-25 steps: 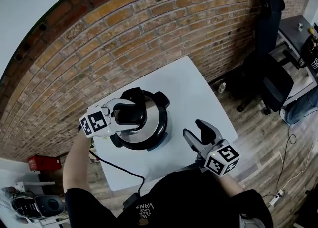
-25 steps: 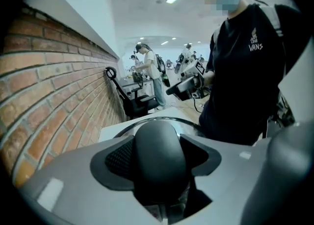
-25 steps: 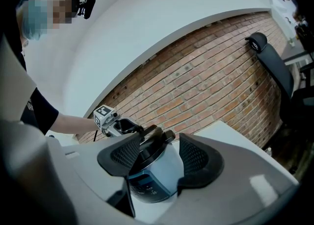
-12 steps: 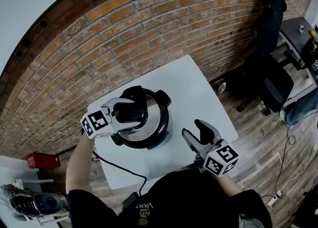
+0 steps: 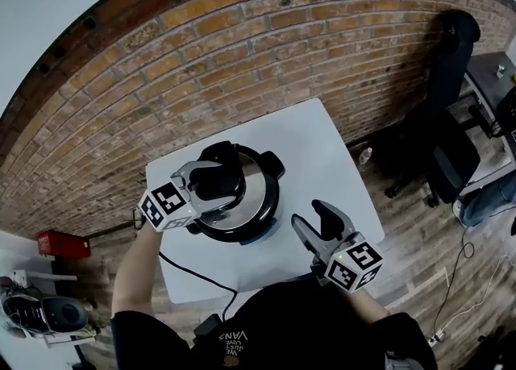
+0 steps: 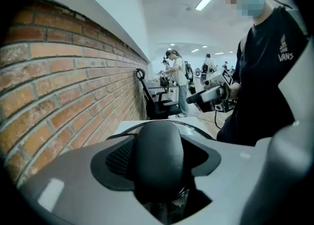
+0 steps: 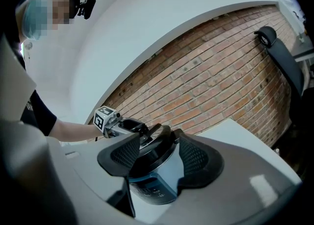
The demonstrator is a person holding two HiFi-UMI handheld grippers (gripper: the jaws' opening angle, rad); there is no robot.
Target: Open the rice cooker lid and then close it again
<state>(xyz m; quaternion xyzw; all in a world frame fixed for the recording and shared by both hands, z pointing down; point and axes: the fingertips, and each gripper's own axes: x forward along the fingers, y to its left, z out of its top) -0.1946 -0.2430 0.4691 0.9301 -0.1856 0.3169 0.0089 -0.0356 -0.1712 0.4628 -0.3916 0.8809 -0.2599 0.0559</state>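
A black and steel rice cooker (image 5: 260, 214) stands on the white table (image 5: 314, 151) with its lid down. My left gripper (image 5: 219, 187) reaches in from the left, its jaws on either side of the black lid handle (image 5: 219, 179) and shut on it. In the left gripper view the handle (image 6: 158, 155) fills the gap between the jaws, with the lid rim (image 6: 198, 130) behind it. My right gripper (image 5: 310, 214) hovers open and empty right of the cooker, near the table's front edge. The right gripper view shows the cooker (image 7: 152, 182) straight ahead and the left gripper (image 7: 133, 127) on its lid.
A brick wall (image 5: 210, 54) runs behind the table. The cooker's black power cord (image 5: 193, 276) trails off the front left edge. Black office chairs (image 5: 439, 126) stand to the right on the wood floor. A red box (image 5: 56, 242) lies on the floor at left.
The left gripper has rolled about the lid handle, and its marker cube has swung a little lower and to the right. The right gripper has hardly moved.
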